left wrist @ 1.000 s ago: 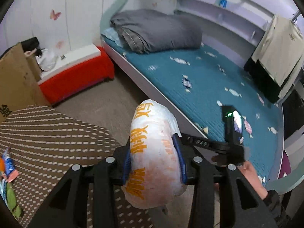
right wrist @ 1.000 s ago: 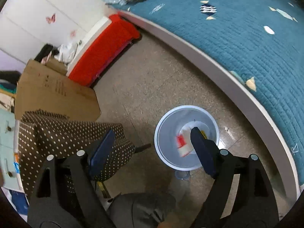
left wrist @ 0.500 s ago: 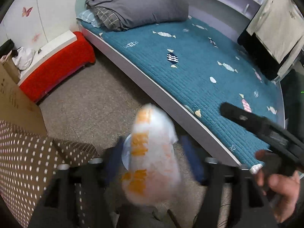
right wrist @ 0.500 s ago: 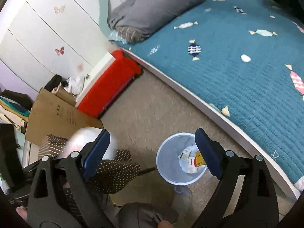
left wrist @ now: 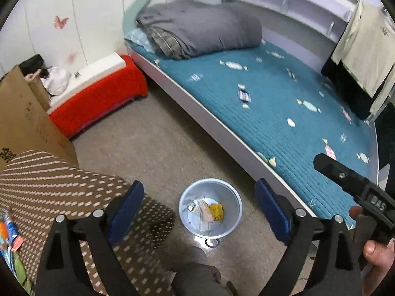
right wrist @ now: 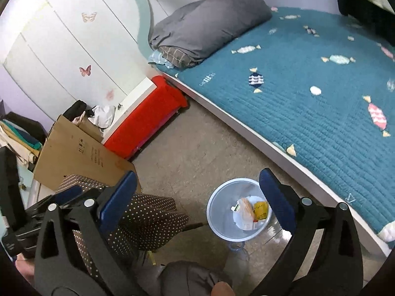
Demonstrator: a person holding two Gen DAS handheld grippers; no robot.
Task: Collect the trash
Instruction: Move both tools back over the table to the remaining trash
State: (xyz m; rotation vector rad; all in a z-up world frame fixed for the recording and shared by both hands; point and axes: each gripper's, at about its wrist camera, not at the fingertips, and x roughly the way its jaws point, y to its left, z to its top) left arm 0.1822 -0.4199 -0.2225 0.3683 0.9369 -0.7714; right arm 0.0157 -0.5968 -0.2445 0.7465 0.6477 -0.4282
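Both grippers, left gripper (left wrist: 199,203) and right gripper (right wrist: 197,193), hang above the bin (left wrist: 232,197) with fingers spread, holding nothing. The wrappers (left wrist: 206,211) lie inside the bin. I'd scan the polka-dot seat (left wrist: 56,180) beside the bin for leftovers.

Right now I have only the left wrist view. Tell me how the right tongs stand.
Observer: The right tongs are open and hold nothing, with the trash bin on the floor below, overlapped by their right finger.
Operator: Check what lies past the cardboard on the far left.
Observer: A pile of folded fabric sits there, behind the cardboard and outside your view.
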